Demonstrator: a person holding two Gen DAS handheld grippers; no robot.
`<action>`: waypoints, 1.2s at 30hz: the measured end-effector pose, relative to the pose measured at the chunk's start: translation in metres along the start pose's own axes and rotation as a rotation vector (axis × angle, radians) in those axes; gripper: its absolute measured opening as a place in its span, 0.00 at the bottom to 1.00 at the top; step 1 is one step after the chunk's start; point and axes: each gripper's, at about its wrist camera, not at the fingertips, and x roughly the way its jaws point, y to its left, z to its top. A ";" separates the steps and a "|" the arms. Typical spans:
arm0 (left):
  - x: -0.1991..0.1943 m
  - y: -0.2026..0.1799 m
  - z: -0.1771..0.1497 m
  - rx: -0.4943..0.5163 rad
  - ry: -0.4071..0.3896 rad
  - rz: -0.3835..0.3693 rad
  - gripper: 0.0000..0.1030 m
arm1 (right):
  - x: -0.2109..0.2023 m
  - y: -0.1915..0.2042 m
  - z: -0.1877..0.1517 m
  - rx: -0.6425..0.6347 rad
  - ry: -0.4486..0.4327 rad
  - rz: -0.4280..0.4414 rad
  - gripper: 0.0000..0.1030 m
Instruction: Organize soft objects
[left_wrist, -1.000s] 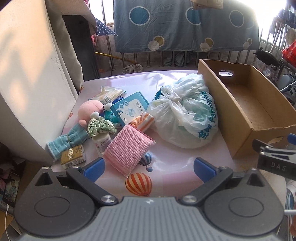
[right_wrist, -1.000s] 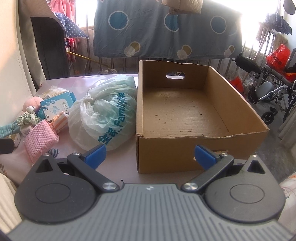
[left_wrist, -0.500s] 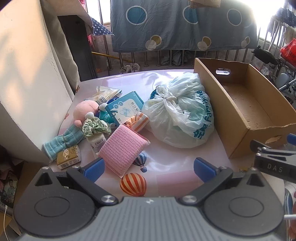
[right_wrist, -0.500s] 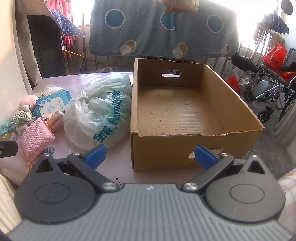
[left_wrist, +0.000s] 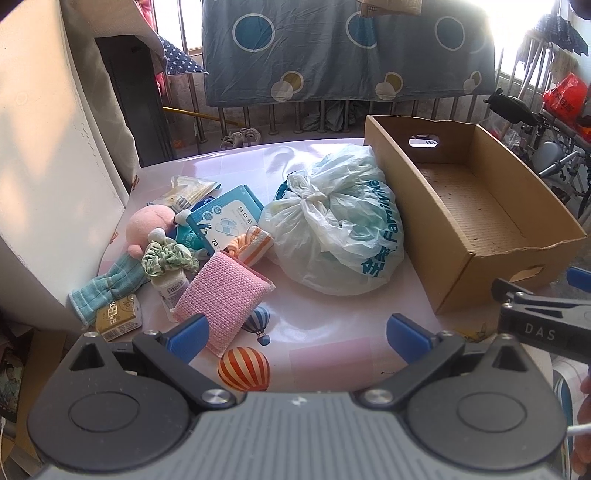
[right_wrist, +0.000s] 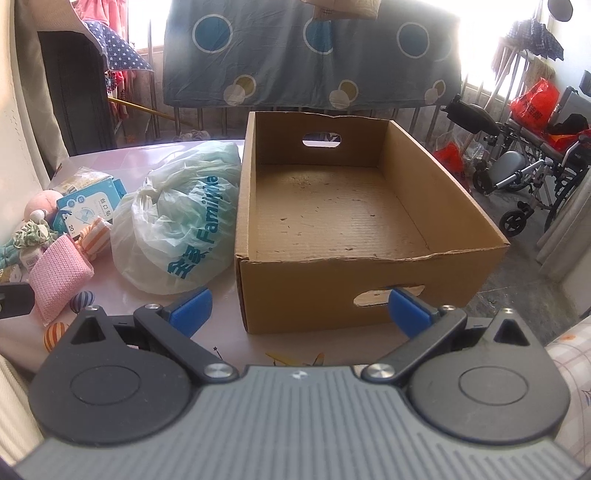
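Left claw (left_wrist: 297, 334) is spread wide, nothing between the blue pads, hanging over the near edge of the table (left_wrist: 332, 314). Right claw (right_wrist: 299, 306) is also wide apart and empty, pointing at the near wall of the cardboard box (right_wrist: 314, 291).

I see the soft stuff piled on the left side of the table:
- pink knitted pad (left_wrist: 221, 295), nearest my left claw, lying tilted over the hot-air-balloon print
- green scrunchie (left_wrist: 168, 256) resting on a small white bottle (left_wrist: 170, 291)
- pink plush toy (left_wrist: 147, 223) behind it, close to the wall
- teal striped cloth (left_wrist: 107, 288), with a small yellow packet (left_wrist: 118, 319) just beside its near end
- orange striped cloth roll (left_wrist: 253, 245) between the pink pad and the bag
- blue plaster box (left_wrist: 225, 219) and a clear snack packet (left_wrist: 188, 190) further back

Tied white plastic bag (right_wrist: 177, 229) sits mid-table, touching the box's left wall. Contents are dark blue-green, I can't tell what exactly.

The box holds nothing but a few specks on its floor. It sits at the table's right edge; from the right wrist view, a wheelchair (right_wrist: 524, 173) stands on the floor beyond it.
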 end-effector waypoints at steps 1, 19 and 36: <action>0.000 0.000 0.000 0.001 0.001 -0.001 1.00 | 0.000 0.000 0.000 -0.001 -0.001 -0.002 0.99; -0.003 0.003 0.000 -0.003 -0.007 0.016 1.00 | 0.002 0.002 -0.001 -0.001 0.002 0.011 0.99; -0.016 0.013 0.002 -0.015 -0.063 0.031 1.00 | 0.000 0.005 0.000 0.002 -0.004 0.013 0.99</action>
